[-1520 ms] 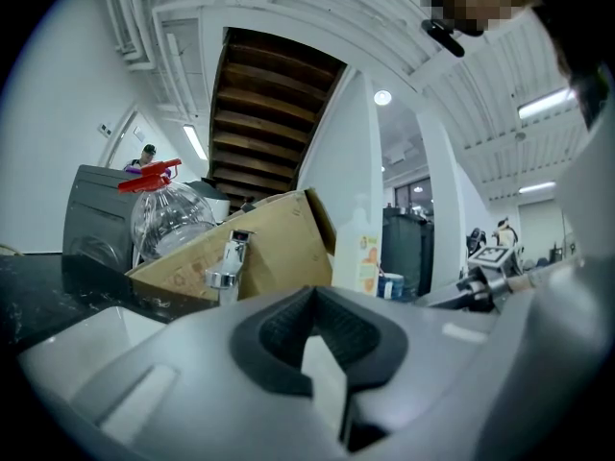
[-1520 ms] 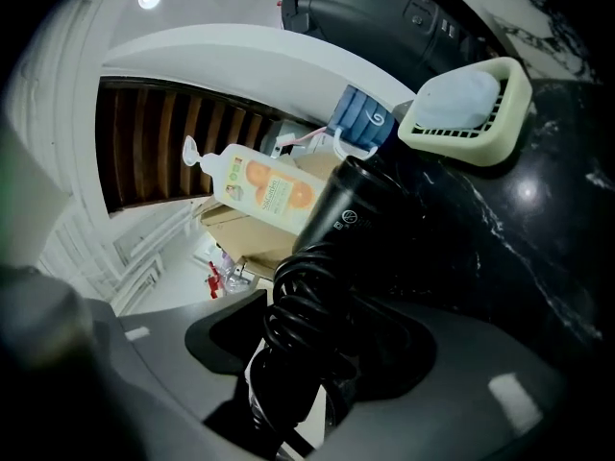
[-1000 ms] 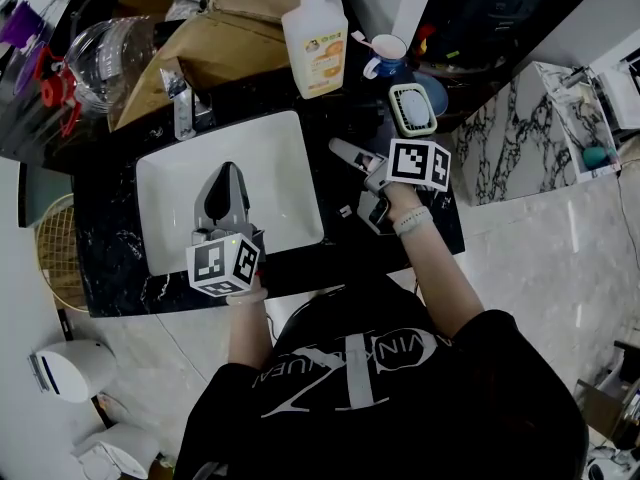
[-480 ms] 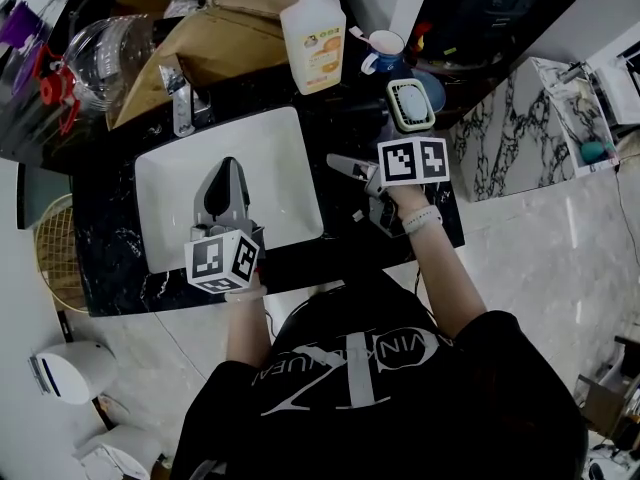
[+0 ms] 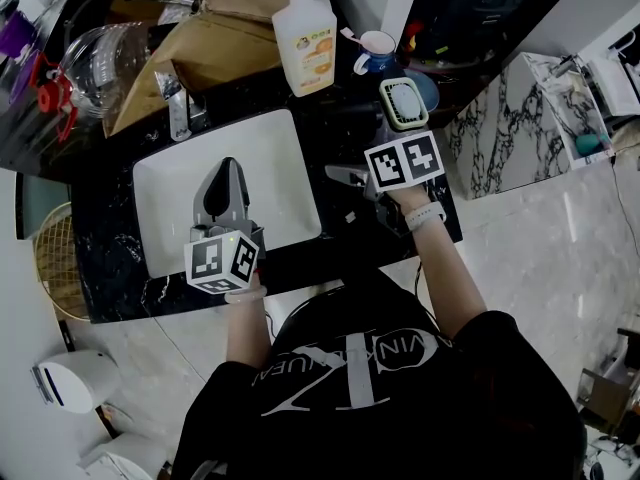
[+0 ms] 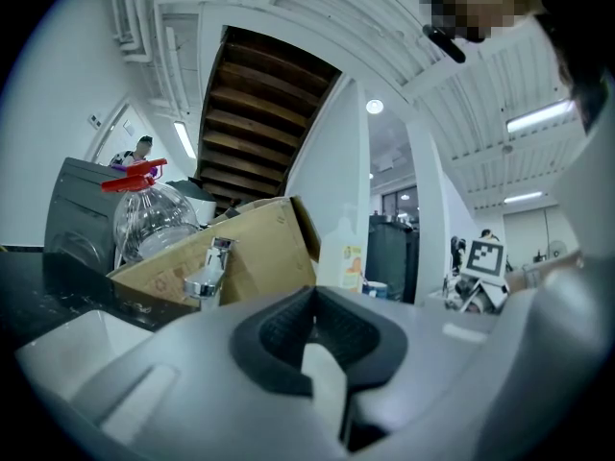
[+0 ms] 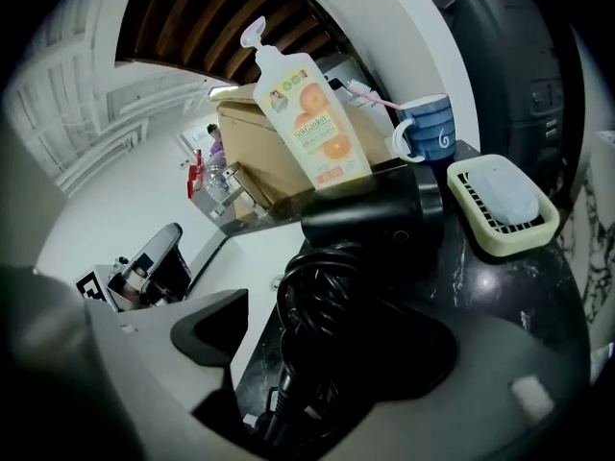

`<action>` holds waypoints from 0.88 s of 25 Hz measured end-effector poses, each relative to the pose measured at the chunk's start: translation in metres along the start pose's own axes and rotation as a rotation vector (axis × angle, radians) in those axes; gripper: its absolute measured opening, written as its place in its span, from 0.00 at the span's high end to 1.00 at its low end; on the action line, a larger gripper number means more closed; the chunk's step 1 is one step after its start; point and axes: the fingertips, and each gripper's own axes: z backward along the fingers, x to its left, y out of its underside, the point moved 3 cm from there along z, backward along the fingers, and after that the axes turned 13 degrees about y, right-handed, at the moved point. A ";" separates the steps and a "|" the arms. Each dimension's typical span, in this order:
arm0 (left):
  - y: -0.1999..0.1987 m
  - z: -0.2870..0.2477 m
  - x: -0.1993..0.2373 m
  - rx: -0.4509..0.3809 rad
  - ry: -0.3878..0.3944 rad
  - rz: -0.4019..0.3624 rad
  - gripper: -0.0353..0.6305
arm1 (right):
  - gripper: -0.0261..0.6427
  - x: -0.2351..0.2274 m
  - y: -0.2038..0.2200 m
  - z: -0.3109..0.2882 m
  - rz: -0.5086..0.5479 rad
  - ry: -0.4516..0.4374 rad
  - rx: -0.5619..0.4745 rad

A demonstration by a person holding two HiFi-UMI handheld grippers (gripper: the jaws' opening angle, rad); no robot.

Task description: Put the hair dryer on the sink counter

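Note:
A black hair dryer [image 7: 375,221] lies on the dark marble counter [image 5: 120,268] right of the white sink [image 5: 170,178], its coiled cord [image 7: 327,305] nearest me. My right gripper [image 7: 332,339] straddles the cord and handle. Its jaws are opening, and the left pad stands apart from the cord. In the head view the right gripper [image 5: 360,183] sits just right of the sink, where the dryer is hard to make out against the black stone. My left gripper [image 5: 225,183] hovers over the sink basin, jaws together and holding nothing; the left gripper [image 6: 317,339] faces the faucet.
Beyond the dryer stand an orange soap bottle [image 5: 305,33], a blue mug [image 5: 377,51] with a toothbrush, and a green soap dish [image 5: 403,105]. A cardboard box [image 5: 210,53], a chrome faucet [image 5: 180,108] and a clear jug [image 5: 105,53] line the back of the sink.
My right gripper has shifted a little left and toward the back wall, and its marker cube has turned. The left gripper has stayed over the sink.

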 end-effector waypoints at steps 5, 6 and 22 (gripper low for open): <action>-0.001 0.000 -0.001 -0.001 0.009 0.002 0.95 | 0.38 -0.001 -0.005 0.012 -0.017 0.004 -0.052; -0.002 0.000 -0.002 0.000 0.013 0.002 0.95 | 0.39 -0.001 -0.006 0.014 -0.017 0.007 -0.063; -0.002 0.005 -0.020 0.012 0.085 -0.002 0.95 | 0.79 -0.008 0.002 0.063 0.009 0.127 -0.291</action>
